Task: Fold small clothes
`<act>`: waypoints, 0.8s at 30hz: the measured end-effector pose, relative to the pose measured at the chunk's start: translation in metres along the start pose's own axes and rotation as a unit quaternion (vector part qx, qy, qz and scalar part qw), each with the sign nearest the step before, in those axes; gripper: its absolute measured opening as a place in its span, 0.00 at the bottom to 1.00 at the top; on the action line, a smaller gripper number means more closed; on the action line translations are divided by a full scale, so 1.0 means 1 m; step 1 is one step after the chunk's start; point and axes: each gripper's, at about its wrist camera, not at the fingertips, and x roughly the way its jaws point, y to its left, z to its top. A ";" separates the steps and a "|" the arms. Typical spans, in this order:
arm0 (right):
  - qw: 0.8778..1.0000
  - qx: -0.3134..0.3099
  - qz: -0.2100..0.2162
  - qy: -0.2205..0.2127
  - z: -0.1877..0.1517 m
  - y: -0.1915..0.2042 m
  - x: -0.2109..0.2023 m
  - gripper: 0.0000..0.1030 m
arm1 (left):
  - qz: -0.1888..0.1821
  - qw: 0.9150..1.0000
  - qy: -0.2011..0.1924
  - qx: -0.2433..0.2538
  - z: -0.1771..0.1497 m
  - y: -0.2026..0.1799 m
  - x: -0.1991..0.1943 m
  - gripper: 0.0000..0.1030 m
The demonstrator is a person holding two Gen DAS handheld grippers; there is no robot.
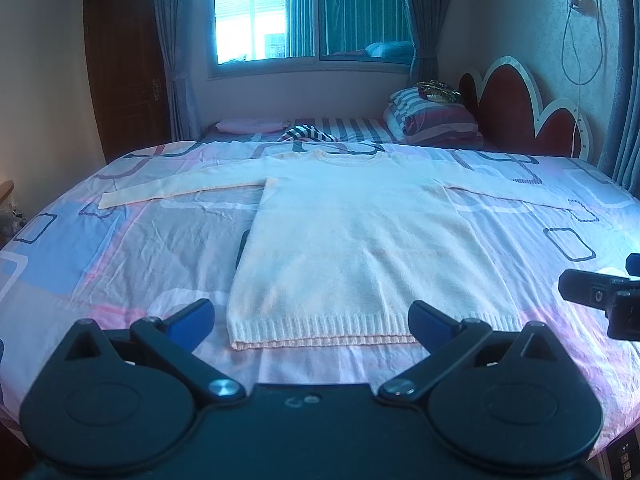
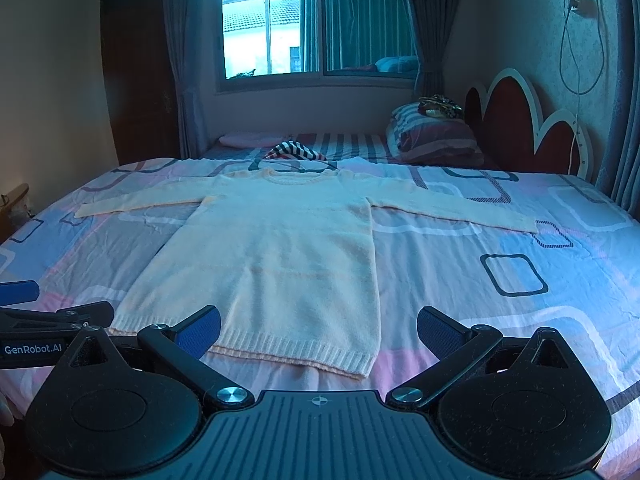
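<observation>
- The cream sweater (image 1: 352,240) lies flat on the bed (image 1: 132,248), face up, neck toward the headboard (image 1: 520,108), ribbed hem (image 1: 320,330) nearest me, both sleeves spread out to the sides.
- My left tool (image 1: 312,322) hangs just above the near hem, its fingers wide apart with nothing between them.
- My right tool (image 2: 319,332) hangs over the hem's right corner, fingers likewise spread and empty; neither tool touches the knit.
- I judge this to be the very start: the garment is laid out and smoothed, and no fold is made yet.
- The next move, as I see it, is a first fold, either a sleeve (image 2: 452,208) brought across the chest or the hem lifted toward the collar (image 1: 346,157).
- That calls for lowering each tool to an edge and closing on both layers of knit, not only the top one.
- The knit looks soft and stretchy, so I would lift both sides evenly to keep the fold line straight.
- Striped clothing (image 1: 310,135) and folded bedding (image 1: 434,118) lie beyond, well apart from the work.
</observation>
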 end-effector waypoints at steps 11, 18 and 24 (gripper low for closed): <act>1.000 0.001 0.002 0.002 0.000 0.000 0.002 1.00 | 0.001 1.000 0.001 0.000 -0.001 -0.001 0.000 1.00; 1.000 0.001 0.003 0.002 0.000 -0.001 0.002 1.00 | 0.001 1.000 0.000 0.001 0.000 -0.001 0.000 1.00; 1.000 0.002 0.003 0.001 -0.001 -0.002 0.002 1.00 | 0.001 1.000 0.000 0.001 -0.001 -0.001 0.000 1.00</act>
